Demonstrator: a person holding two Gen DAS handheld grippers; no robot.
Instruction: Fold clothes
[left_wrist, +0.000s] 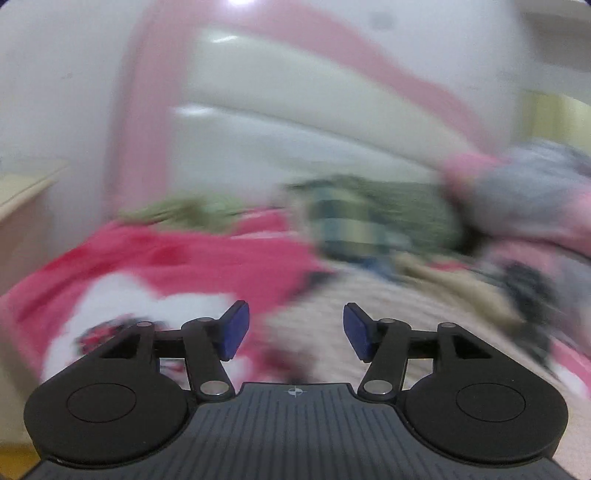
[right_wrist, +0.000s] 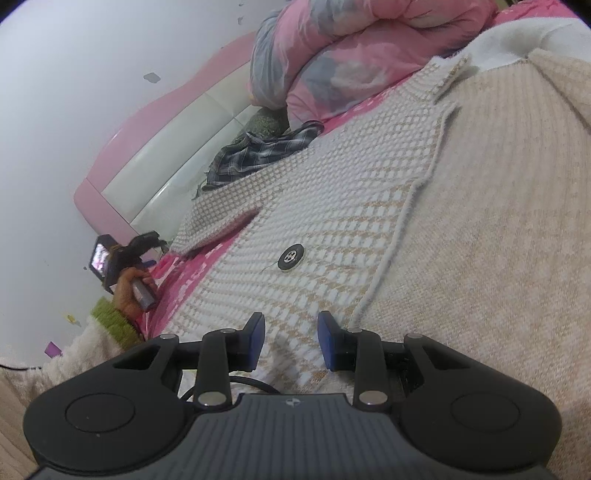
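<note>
A beige-and-white checked knit cardigan (right_wrist: 332, 206) with a black button (right_wrist: 291, 257) lies spread on the pink bed, beside a plain beige knit part (right_wrist: 498, 229). My right gripper (right_wrist: 291, 339) hovers low over its near edge. The blue pads stand partly apart and I see no pad pressing the fabric that shows between them. In the blurred left wrist view my left gripper (left_wrist: 295, 330) is open with nothing between its pads, above the pink sheet (left_wrist: 192, 266) and the beige knit (left_wrist: 369, 295). A hand (right_wrist: 129, 284) holds the left gripper (right_wrist: 144, 240) at the bed's far left.
A dark plaid shirt (right_wrist: 258, 151) and an olive garment (right_wrist: 266, 122) lie near the pink-and-white headboard (right_wrist: 166, 155). A rolled pink-and-grey duvet (right_wrist: 332, 55) fills the back. The blurred left view shows the plaid shirt (left_wrist: 362, 225), duvet (left_wrist: 524, 192) and a pale wooden ledge (left_wrist: 22, 192).
</note>
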